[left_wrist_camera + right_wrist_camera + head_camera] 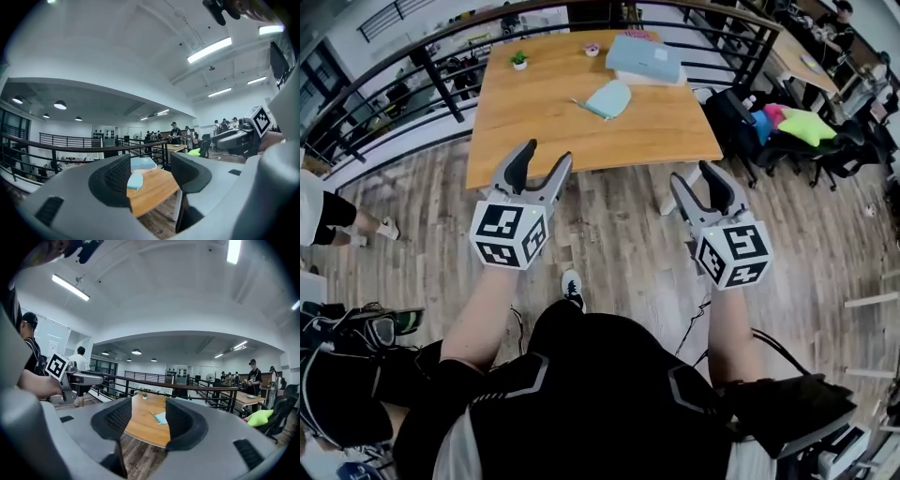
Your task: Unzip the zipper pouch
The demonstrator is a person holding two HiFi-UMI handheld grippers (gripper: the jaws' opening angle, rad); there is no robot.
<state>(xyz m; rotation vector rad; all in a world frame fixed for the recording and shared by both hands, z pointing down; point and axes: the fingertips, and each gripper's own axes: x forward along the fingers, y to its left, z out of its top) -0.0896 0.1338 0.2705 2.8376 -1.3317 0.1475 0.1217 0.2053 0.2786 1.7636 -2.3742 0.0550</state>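
I held my left gripper (pixel 547 156) and right gripper (pixel 695 175) side by side at waist height, well short of the table (pixel 544 117). Both pairs of jaws were released and gaping, with nothing between them but air and a far view of the tabletop. I judge that was a ready stance: spread wide so either could take hold once I stepped in, one to pin the fabric and one to draw the slider.

The pouch (pixel 609 98) lay flat on the table at my 12 o'clock, well apart from both grippers and untouched. A pale box (pixel 644 58) sat at the pouch's 1 o'clock, and a small plant (pixel 518 60) stood at its 10 o'clock.

A thin tab stuck out at the pouch's 9 o'clock end; it may have been the pull, but it was too small to be sure. I could not tell whether the zip was closed, nor which edge it ran along. In my left gripper view one jaw cut off part of the pouch; in my right gripper view the other jaw hid its far side.
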